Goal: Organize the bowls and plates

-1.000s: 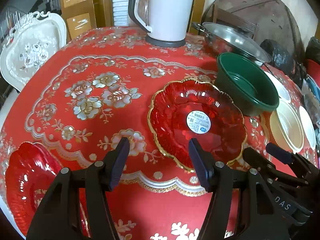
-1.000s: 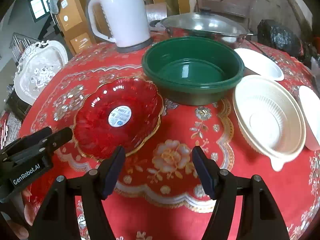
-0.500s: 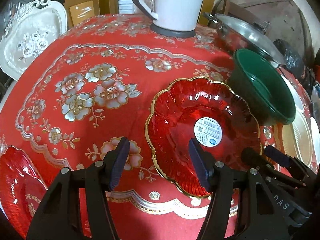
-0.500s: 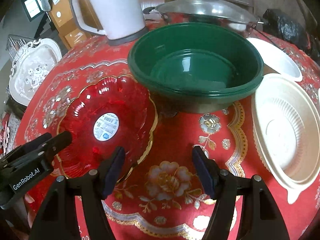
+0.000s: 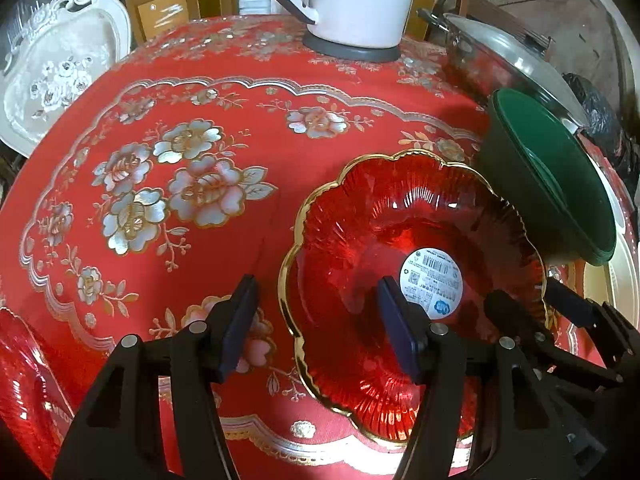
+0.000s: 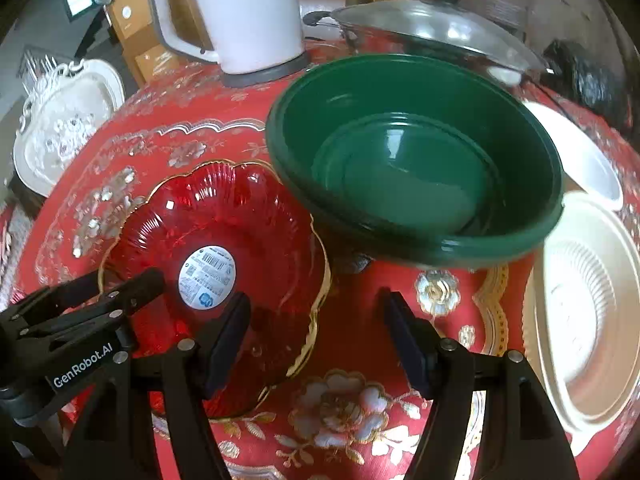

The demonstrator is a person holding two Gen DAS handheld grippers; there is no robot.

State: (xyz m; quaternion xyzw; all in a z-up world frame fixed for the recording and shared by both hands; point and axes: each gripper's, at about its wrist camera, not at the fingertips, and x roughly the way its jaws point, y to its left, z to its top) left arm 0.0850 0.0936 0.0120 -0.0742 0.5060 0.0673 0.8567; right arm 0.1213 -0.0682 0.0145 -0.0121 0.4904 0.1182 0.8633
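A red glass plate with a gold scalloped rim and a white sticker [image 5: 360, 256] [image 6: 224, 240] lies on the red flowered tablecloth. My left gripper [image 5: 316, 324] is open, its jaws straddling the plate's left rim. My right gripper [image 6: 316, 340] is open, its jaws straddling the plate's right rim. A green bowl [image 6: 416, 160] [image 5: 552, 184] sits just behind the plate. A cream ribbed plastic bowl [image 6: 584, 320] lies to the right. A second red plate [image 5: 24, 380] lies at the near left edge.
A white kettle [image 5: 352, 0] [image 6: 240, 12] stands at the back of the table. A lidded steel pot [image 6: 432, 36] is behind the green bowl. A white bowl [image 6: 580, 156] sits at the right. An ornate white tray [image 5: 52, 76] is off the table's left side.
Both grippers have moved forward and closer to the red plate, so their open jaws now straddle its left and right rims. The green bowl looms larger in the right wrist view.
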